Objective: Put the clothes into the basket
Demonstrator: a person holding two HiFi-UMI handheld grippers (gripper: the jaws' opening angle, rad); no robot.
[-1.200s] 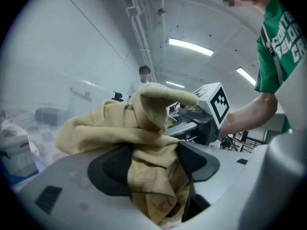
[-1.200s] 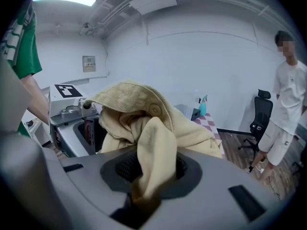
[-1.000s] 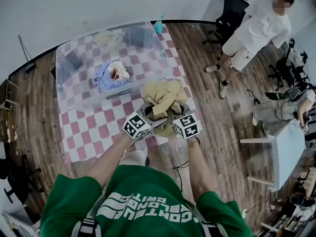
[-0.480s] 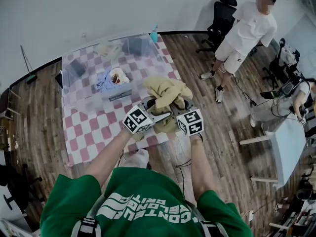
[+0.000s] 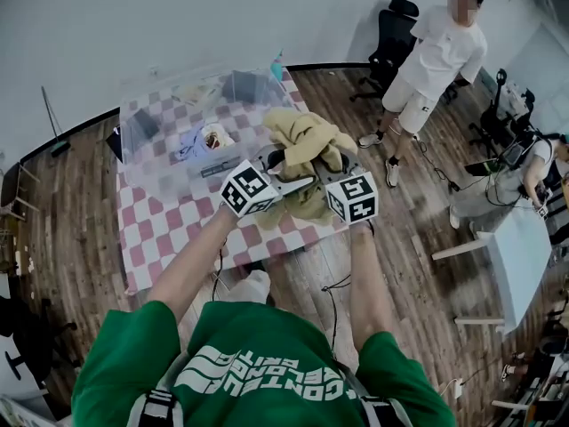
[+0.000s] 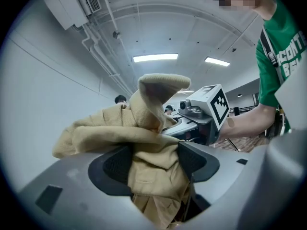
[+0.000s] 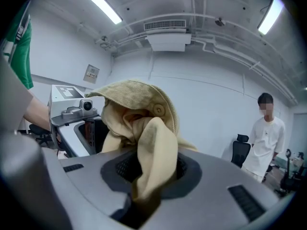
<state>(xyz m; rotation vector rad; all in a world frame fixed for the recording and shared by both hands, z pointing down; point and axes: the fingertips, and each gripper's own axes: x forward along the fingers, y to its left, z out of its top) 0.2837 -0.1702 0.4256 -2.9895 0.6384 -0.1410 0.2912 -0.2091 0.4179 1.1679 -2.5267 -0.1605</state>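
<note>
Aloft, tan garment (image 5: 300, 140) gripped twice: left tool (image 6: 154, 163) clamped on thick fold, right tool (image 7: 152, 166) pinching thinner strip. Head view alone shows clear basket (image 5: 133, 127) on checkered desk (image 5: 169, 229) beyond garment.

Left tongs (image 6: 153, 164): closed on a thick fold of the tan garment (image 6: 144, 128), both pads pressed into the cloth.
Right tongs (image 7: 151, 169): clamped on a narrower twist of the same garment.
Placing: side by side under the garment, left tongs at its left edge, right tongs at its right.
Left forearm (image 5: 191, 269): bare, stretched forward, angled in toward the garment.
Right forearm (image 5: 372, 274): bare, stretched straight ahead to the garment.
</note>
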